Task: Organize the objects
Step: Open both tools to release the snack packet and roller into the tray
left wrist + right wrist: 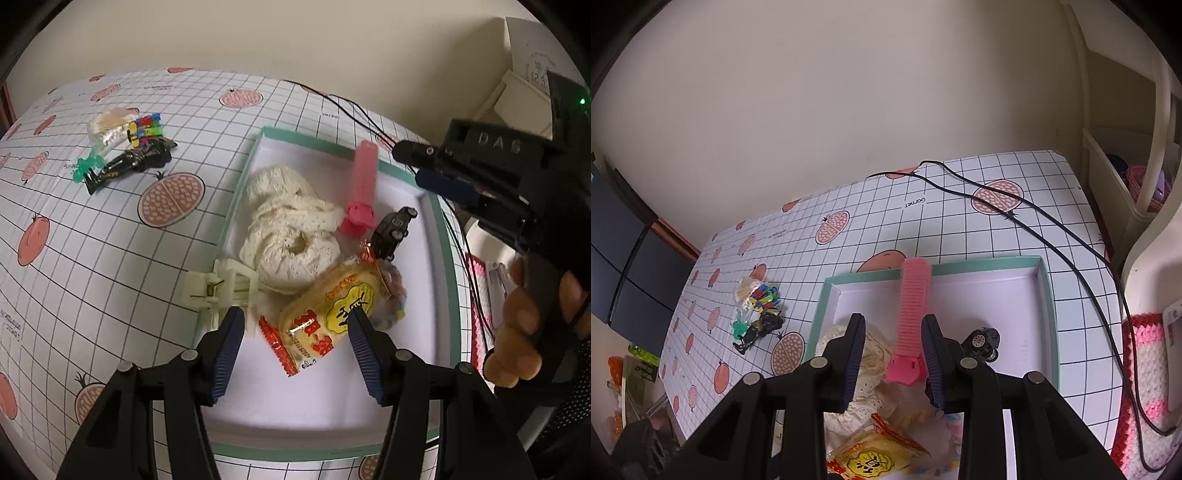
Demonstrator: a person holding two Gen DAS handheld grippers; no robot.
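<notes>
A teal-rimmed white box (236,192) (1047,295) holds a cream lace cloth (288,229) (871,354), a dark toy car (393,229) (982,341), a yellow snack packet (328,314) (871,458) and a pink ribbed clip (364,177) (912,314) leaning on the far rim. My left gripper (295,321) is open just above the snack packet. My right gripper (893,325) (410,166), held by a hand (517,325), is open, and the pink clip shows between its fingers with gaps on both sides.
A cream plastic clip (218,288) sits on the box's left rim. Left of the box lie colourful pegs (146,127) (764,297), a black packet (129,164) and a green piece (85,168). Black cables (1015,210) cross the tablecloth behind the box. A crocheted cushion (1145,369) is at right.
</notes>
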